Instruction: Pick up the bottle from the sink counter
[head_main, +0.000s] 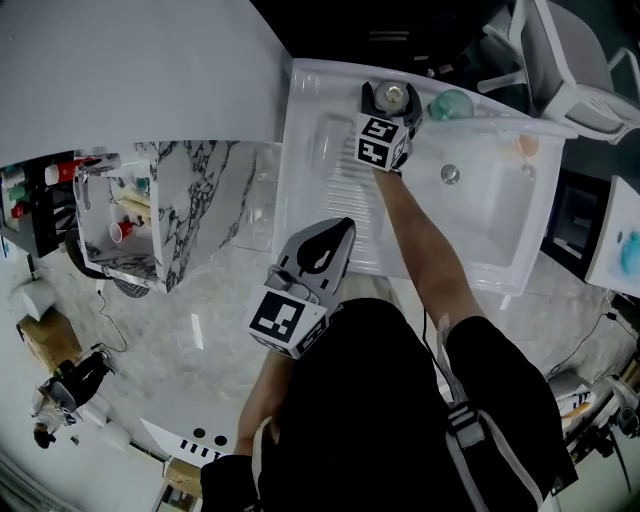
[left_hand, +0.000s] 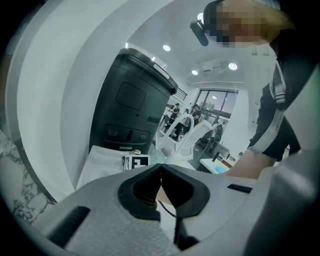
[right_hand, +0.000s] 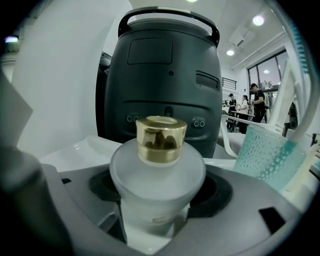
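A frosted white bottle (right_hand: 157, 175) with a gold cap (right_hand: 161, 139) stands at the far edge of the white sink counter (head_main: 310, 130). My right gripper (right_hand: 157, 210) reaches out over the counter, and its jaws press on both sides of the bottle's body. From the head view only the bottle top (head_main: 393, 96) shows inside that right gripper (head_main: 392, 92). My left gripper (head_main: 343, 232) hangs close to my body over the counter's near edge. In its own view this left gripper (left_hand: 161, 170) is shut, with nothing in it.
A teal patterned cup (right_hand: 267, 152) stands just right of the bottle, the same cup (head_main: 450, 104) seen beside the basin (head_main: 500, 215) with its drain (head_main: 450, 173). A large dark bin (right_hand: 165, 85) rises behind the counter. A marble pillar (head_main: 190, 210) stands left, a white chair (head_main: 570, 70) far right.
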